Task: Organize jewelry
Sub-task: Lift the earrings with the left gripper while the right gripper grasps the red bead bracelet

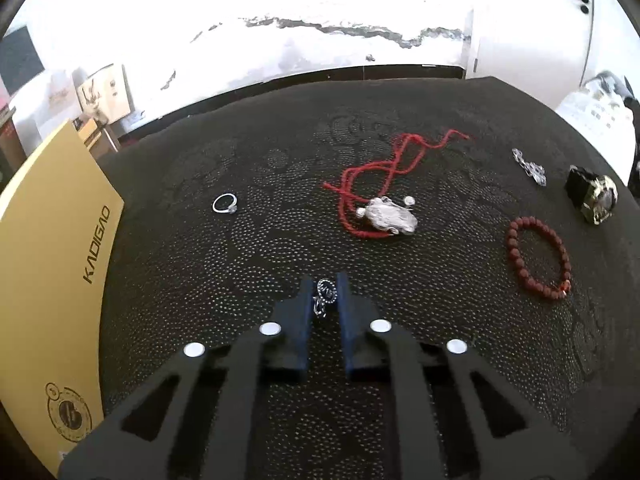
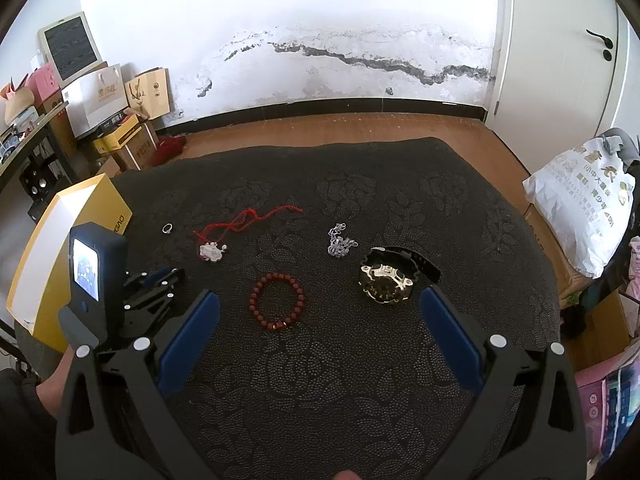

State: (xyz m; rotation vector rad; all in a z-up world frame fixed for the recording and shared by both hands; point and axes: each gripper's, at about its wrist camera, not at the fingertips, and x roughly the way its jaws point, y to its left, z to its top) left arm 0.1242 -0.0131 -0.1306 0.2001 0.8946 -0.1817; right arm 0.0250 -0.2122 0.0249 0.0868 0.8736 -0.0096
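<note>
My left gripper (image 1: 325, 294) is shut on a small silver ornament (image 1: 324, 298) just above the black patterned cloth (image 1: 180, 280). From the right wrist it (image 2: 176, 273) shows at the left, beside the yellow box (image 2: 44, 264). My right gripper (image 2: 319, 294) stands open and empty, over the red bead bracelet (image 2: 253, 300) and near the gold-faced watch (image 2: 384, 284). A silver ring (image 1: 225, 203), a red cord with a silver pendant (image 1: 390, 216), a silver chain (image 1: 530, 168), the bracelet (image 1: 514, 236) and the watch (image 1: 596, 196) lie spread on the cloth.
The yellow box (image 1: 48, 260) borders the cloth on the left. A white printed bag (image 2: 580, 208) sits on cartons at the right. Boxes and paper bags (image 2: 108, 96) stack by the wall at back left, with wooden floor (image 2: 360, 128) beyond the cloth.
</note>
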